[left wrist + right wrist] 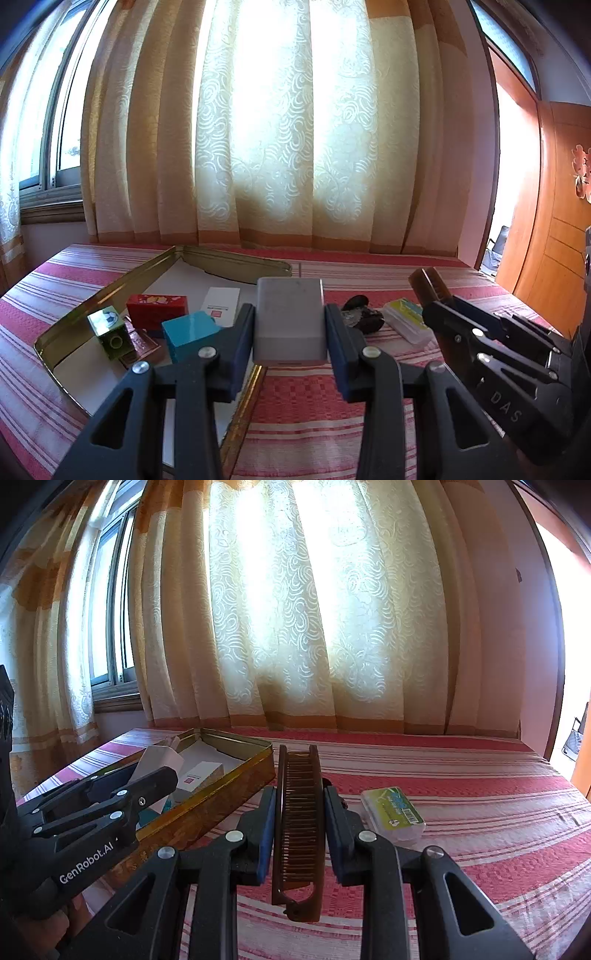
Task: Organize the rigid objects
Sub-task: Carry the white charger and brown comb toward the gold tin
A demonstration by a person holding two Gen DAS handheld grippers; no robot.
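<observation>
My left gripper (289,332) is shut on a grey rectangular box (289,317), held above the red striped cloth beside the gold tin tray (103,291). My right gripper (299,823) is shut on a brown comb (300,827), held lengthwise between the pads; the comb also shows in the left wrist view (430,286). The tray (236,782) holds a red box (157,308), a blue box (190,332), a green football cube (108,326) and a white card box (220,301).
A clear plastic case with a green label (393,810) lies on the cloth right of the comb; it also shows in the left wrist view (406,319). A dark small object (360,314) lies beside it. Curtains hang behind the table; a wooden door stands at right.
</observation>
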